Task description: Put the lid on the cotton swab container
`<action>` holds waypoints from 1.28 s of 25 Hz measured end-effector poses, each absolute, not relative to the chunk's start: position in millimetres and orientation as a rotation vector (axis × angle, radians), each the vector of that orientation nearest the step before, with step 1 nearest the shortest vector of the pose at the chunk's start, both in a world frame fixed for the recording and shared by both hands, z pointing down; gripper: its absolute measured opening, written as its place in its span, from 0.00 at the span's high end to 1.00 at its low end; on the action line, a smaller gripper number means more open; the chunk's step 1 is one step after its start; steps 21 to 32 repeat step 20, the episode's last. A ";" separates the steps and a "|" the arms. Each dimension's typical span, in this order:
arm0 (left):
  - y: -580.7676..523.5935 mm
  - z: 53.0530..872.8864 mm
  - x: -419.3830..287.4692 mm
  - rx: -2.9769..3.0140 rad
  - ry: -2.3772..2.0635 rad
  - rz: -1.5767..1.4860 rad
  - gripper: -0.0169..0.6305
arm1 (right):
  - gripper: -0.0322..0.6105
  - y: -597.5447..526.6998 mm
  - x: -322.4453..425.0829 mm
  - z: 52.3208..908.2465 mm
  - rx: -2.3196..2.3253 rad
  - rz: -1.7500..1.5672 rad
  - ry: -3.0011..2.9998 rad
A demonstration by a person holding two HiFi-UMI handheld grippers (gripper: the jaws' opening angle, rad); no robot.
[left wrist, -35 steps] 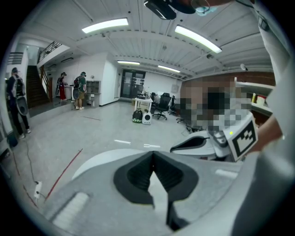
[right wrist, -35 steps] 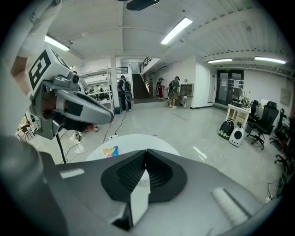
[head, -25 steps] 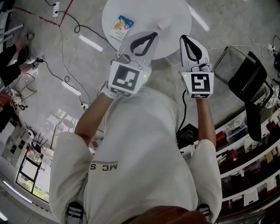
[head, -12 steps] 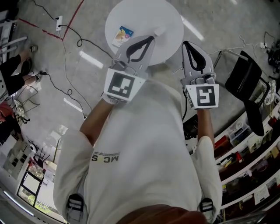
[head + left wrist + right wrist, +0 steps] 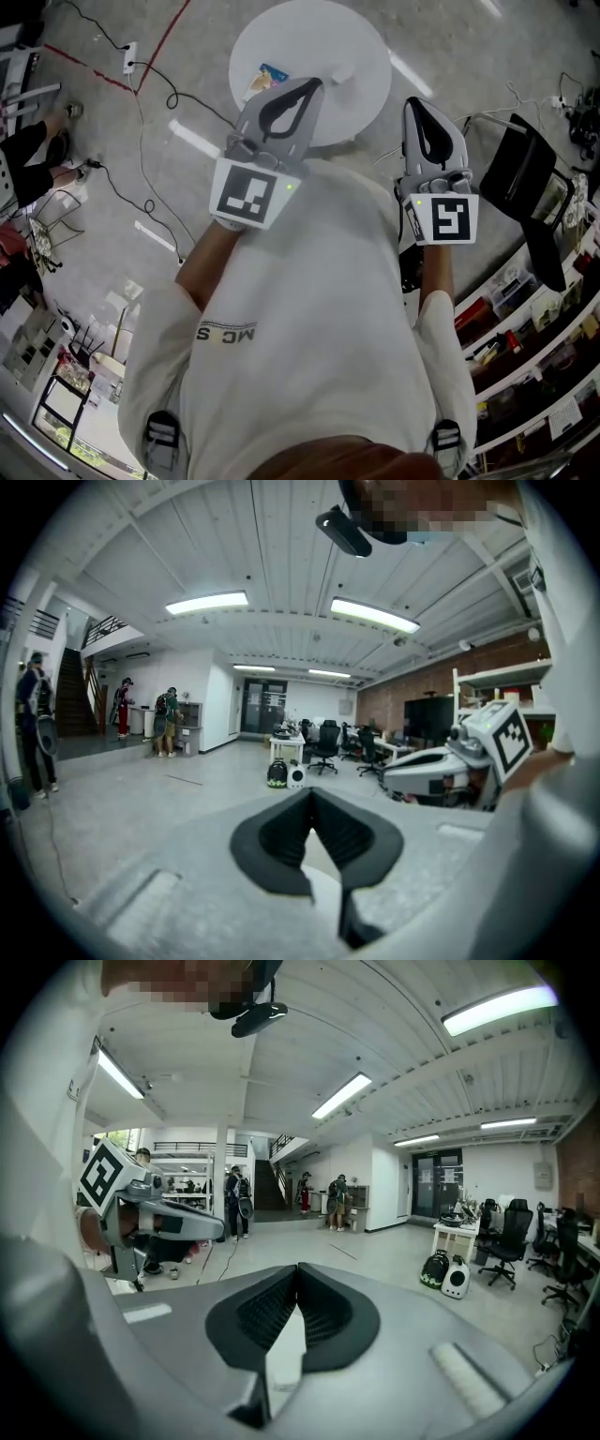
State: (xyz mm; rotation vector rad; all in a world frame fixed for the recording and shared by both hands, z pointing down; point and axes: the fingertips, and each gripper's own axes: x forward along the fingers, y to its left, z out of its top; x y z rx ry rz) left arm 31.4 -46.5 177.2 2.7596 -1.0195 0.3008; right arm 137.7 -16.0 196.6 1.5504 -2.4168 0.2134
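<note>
In the head view a round white table [image 5: 361, 37] stands on the floor ahead of me. On it lie a blue and orange packet [image 5: 263, 78] and a small white round piece [image 5: 342, 69]; I cannot tell if that piece is the lid or the container. My left gripper [image 5: 314, 82] is held up at chest height, its tip over the table's near edge, shut with nothing in it. My right gripper [image 5: 412, 101] is raised beside the table, also shut and holding nothing. Both gripper views point across the room, with the left gripper [image 5: 312, 794] and the right gripper [image 5: 298, 1267] closed at the tips.
Cables [image 5: 150, 70] run over the grey floor at the left. A black chair [image 5: 534, 187] and shelves [image 5: 525, 347] of small goods stand at the right. People [image 5: 234, 1199] stand far off by a staircase, and desks with office chairs [image 5: 323, 742] fill the back of the hall.
Both grippers have drawn slightly apart, the left toward me and leftward, the right outward to the right. The table now shows higher and smaller in the head view.
</note>
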 end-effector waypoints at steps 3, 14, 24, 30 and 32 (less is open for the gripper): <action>-48.2 178.1 30.7 2.771 -1.015 0.307 0.97 | 0.97 -17.6 134.9 197.9 1.534 0.201 -2.417; -43.8 177.1 33.1 2.783 -0.999 0.308 0.97 | 0.97 -11.9 133.4 205.5 1.517 0.217 -2.414; -37.0 179.6 39.6 2.791 -0.975 0.314 0.97 | 0.97 -5.3 134.9 210.4 1.525 0.238 -2.408; -37.0 179.6 39.6 2.791 -0.975 0.314 0.97 | 0.97 -5.3 134.9 210.4 1.525 0.238 -2.408; -37.0 179.6 39.6 2.791 -0.975 0.314 0.97 | 0.97 -5.3 134.9 210.4 1.525 0.238 -2.408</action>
